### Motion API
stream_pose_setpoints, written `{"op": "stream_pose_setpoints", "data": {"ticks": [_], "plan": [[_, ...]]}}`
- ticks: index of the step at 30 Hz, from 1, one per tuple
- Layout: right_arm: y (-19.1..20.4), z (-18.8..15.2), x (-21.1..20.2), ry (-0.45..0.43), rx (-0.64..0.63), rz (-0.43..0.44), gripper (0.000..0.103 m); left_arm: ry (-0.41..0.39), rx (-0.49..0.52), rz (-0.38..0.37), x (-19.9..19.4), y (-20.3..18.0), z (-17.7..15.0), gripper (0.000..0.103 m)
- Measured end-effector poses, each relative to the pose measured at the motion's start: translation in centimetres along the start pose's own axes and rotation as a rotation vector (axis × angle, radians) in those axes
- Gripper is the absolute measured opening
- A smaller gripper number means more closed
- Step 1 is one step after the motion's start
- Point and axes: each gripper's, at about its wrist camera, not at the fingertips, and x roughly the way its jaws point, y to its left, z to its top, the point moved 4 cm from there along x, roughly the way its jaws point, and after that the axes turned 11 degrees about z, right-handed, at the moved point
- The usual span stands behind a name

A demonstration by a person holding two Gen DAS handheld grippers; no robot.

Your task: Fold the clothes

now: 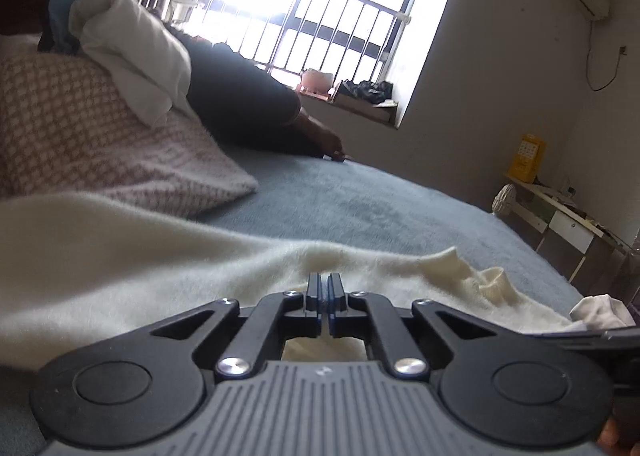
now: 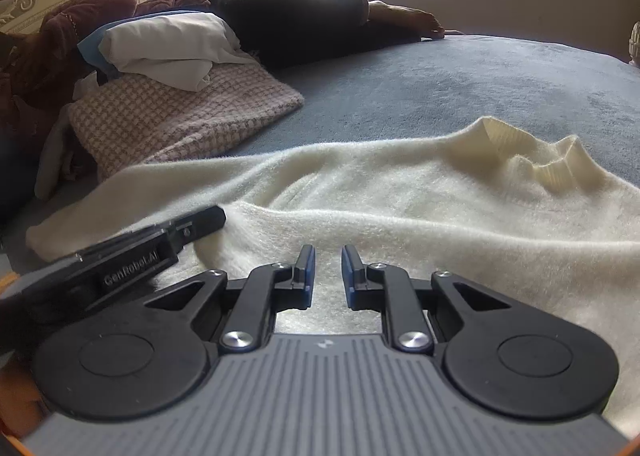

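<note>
Cream sweater (image 2: 360,192) lies rumpled across the near part of the blue bed (image 2: 460,84), its ribbed collar at the far right. Left gripper (image 1: 324,288) has its fingers pressed together, whether on knit I cannot tell; right gripper (image 2: 328,276) holds its fingers narrowly apart, empty, above the cloth. The fluffy knit could slip or bunch if pinched shallowly, skewing any fold; no containers show.

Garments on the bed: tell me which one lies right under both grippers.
The cream sweater with the ribbed collar, spread flat on the blue bedspread. The white cloth and pink checked garment sit stacked farther back.
</note>
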Motion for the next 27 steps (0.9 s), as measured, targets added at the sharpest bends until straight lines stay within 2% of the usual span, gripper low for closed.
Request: {"op": "stream_pose_setpoints", "data": {"ticks": [6,10,12,14,16,19,21,22,24,25,26,27], "plan": [[-0.8,-0.5,0.3,0.013,0.031,-0.021,0.014,0.030,-0.042,-0.004,0.6,1.0,0.3,0.006],[-0.5,1.0,1.0,0.033,-0.020,0.009,0.015,0.043,-0.056,-0.005,0.8,1.4,0.3,0.011],[0.0,2.2,1.7,0.047,-0.072,0.033,0.025,0.041,-0.046,-0.003,0.8,1.2,0.2,0.025],[0.2,3.4,2.9,0.067,-0.147,0.066,0.043,0.039,-0.035,-0.001,0.8,1.1,0.1,0.029],[0.3,4.3,4.7,0.111,-0.210,0.103,0.048,0.037,-0.025,0.001,0.7,0.9,0.0,0.029],[0.1,4.5,7.8,0.232,-0.286,0.142,0.049,0.033,-0.009,0.004,0.7,0.7,-0.2,0.028],[0.0,4.3,9.1,0.290,-0.315,0.151,0.049,0.031,0.002,0.006,0.7,0.6,-0.3,0.016],[-0.1,4.2,9.4,0.307,-0.322,0.158,0.048,0.030,0.007,0.006,0.6,0.5,-0.3,0.014],[0.0,4.2,9.3,0.321,-0.321,0.181,0.038,0.027,0.019,0.009,0.6,0.3,-0.5,0.008],[0.1,4.2,9.2,0.325,-0.325,0.187,0.023,0.019,0.031,0.017,0.6,0.1,-0.5,0.007],[0.2,4.1,9.0,0.325,-0.337,0.185,0.013,0.011,0.036,0.023,0.5,-0.1,-0.4,0.006],[0.4,4.0,8.7,0.322,-0.353,0.181,0.010,0.004,0.041,0.029,0.5,-0.3,-0.3,0.005]]}}
